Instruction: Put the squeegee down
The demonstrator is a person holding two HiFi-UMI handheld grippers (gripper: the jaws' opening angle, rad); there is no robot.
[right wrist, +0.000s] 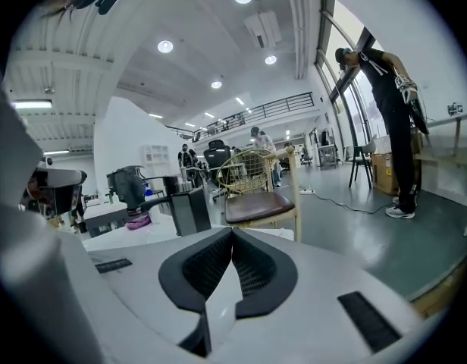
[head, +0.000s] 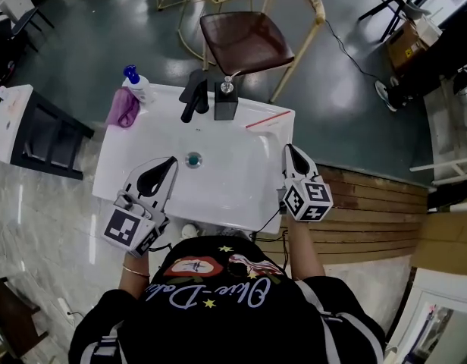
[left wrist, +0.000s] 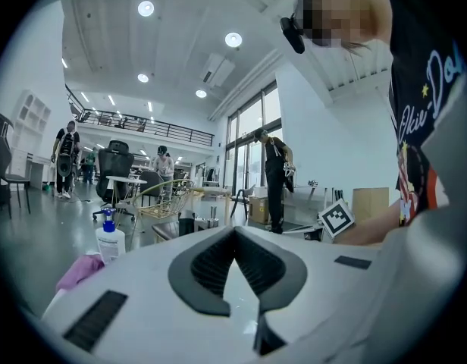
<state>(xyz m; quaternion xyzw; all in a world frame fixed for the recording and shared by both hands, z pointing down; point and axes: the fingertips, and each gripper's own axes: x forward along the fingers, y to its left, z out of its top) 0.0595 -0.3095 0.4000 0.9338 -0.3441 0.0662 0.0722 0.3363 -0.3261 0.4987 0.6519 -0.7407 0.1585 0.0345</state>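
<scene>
Seemingly set down: thin red-edged squeegee [head: 268, 119] lies flat at far right corner of white ceramic basin [head: 233, 174], likely light and stiff, best pinched mid-length; left gripper [head: 171, 162] and right gripper [head: 289, 148] both closed, empty.

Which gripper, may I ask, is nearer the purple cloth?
Left: the left gripper is over the sink, near the purple cloth; the right gripper is at its right edge.

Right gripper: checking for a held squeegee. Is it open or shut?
Shut and empty: in its own view the right gripper shows its pads meeting at the tips, nothing between them.
</scene>
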